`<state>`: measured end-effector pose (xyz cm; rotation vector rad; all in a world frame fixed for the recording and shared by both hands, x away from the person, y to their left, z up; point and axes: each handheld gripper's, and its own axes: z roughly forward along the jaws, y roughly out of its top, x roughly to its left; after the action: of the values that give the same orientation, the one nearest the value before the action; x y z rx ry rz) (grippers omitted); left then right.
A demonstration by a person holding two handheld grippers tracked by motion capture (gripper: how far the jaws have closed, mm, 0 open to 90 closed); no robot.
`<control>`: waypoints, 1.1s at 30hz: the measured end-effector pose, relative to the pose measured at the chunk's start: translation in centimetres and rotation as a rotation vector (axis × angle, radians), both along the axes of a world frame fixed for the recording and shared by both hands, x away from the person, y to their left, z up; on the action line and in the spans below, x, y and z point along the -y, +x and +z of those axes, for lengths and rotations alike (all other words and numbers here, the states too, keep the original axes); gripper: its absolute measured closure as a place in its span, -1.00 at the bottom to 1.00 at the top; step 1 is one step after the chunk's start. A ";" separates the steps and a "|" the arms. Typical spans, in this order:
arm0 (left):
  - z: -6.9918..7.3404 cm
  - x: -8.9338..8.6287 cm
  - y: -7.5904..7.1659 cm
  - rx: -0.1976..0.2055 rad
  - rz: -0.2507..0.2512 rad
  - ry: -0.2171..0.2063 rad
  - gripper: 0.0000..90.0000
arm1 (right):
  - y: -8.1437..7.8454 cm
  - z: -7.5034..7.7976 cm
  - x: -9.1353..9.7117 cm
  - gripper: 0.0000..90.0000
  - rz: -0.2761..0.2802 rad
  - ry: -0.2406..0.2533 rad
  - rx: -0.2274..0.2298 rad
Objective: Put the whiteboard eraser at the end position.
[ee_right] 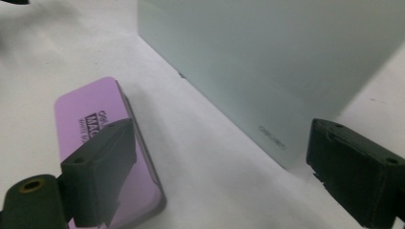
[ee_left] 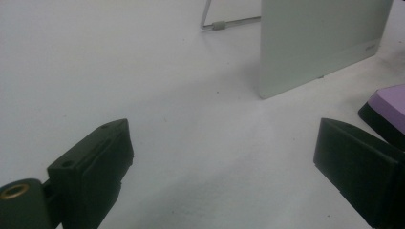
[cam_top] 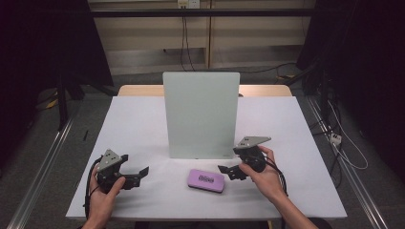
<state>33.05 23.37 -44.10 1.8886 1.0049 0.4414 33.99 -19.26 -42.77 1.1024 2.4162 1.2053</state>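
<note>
The right gripper [cam_top: 230,171] is wide open and empty, with the purple eraser [cam_top: 206,181] lying flat just beside its jaws, toward the left gripper [cam_top: 136,176], which is also wide open and empty. The upright whiteboard [cam_top: 200,114] stands close behind the right gripper (a careless reach could probably knock it over). Between the grippers, the white table [cam_top: 138,124] is bare.
</note>
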 end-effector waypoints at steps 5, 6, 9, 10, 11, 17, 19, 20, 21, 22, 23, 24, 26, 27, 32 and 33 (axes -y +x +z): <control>0.0 0.1 -0.1 -0.008 -0.001 0.000 -0.87 | -0.4 -0.1 1.2 -0.79 -0.052 -0.002 0.029; 0.0 0.1 -0.1 -0.007 0.001 -0.002 -0.87 | -0.5 -0.1 1.5 -0.79 -0.059 -0.003 0.031; 0.0 0.0 -0.1 -0.007 0.004 -0.001 -0.87 | -0.7 -0.2 2.2 -0.79 -0.090 0.007 0.038; 0.0 0.0 -0.1 -0.007 0.004 0.000 -0.87 | -0.8 -0.2 2.5 -0.79 -0.104 0.009 0.038; 0.0 0.0 -0.1 -0.009 0.005 0.004 -0.87 | -0.9 -0.3 2.8 -0.78 -0.114 0.013 0.036; 0.1 -0.1 -0.2 0.001 0.020 -0.001 -0.87 | -1.5 -0.5 4.3 -0.78 -0.170 0.030 0.034; 0.1 0.0 -0.3 -0.001 0.014 0.003 -0.87 | -1.7 -0.6 4.7 -0.78 -0.183 0.033 0.035; 0.1 0.0 -0.3 -0.002 0.013 0.004 -0.87 | -1.8 -0.6 5.0 -0.78 -0.191 0.033 0.035; 0.1 0.0 -0.3 -0.003 0.014 0.003 -0.87 | -1.9 -0.7 5.2 -0.78 -0.196 0.036 0.035; 0.1 0.0 -0.3 -0.004 0.014 0.003 -0.87 | -2.0 -0.7 5.5 -0.78 -0.203 0.042 0.032; 0.1 0.0 -0.3 -0.004 0.016 0.003 -0.87 | -2.2 -0.7 5.7 -0.78 -0.210 0.043 0.030; 0.1 0.0 -0.3 -0.004 0.018 0.002 -0.87 | -2.3 -0.8 6.0 -0.78 -0.217 0.044 0.034; 0.1 0.1 -0.3 -0.006 0.018 0.002 -0.87 | -2.5 -0.9 6.4 -0.77 -0.226 0.048 0.036; 0.0 0.1 -0.3 -0.003 0.019 -0.001 -0.87 | -2.6 -1.0 6.6 -0.77 -0.230 0.046 0.038; 0.2 0.0 -0.5 0.010 0.029 -0.005 -0.87 | -3.6 -1.5 7.5 -0.77 -0.254 0.062 0.044; 0.3 0.0 -0.5 0.016 0.029 -0.008 -0.87 | -3.8 -1.5 7.7 -0.77 -0.266 0.074 0.054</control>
<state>32.52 23.38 -43.83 1.8626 1.0233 0.4680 30.19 -26.95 -44.29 1.3442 2.1187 1.2253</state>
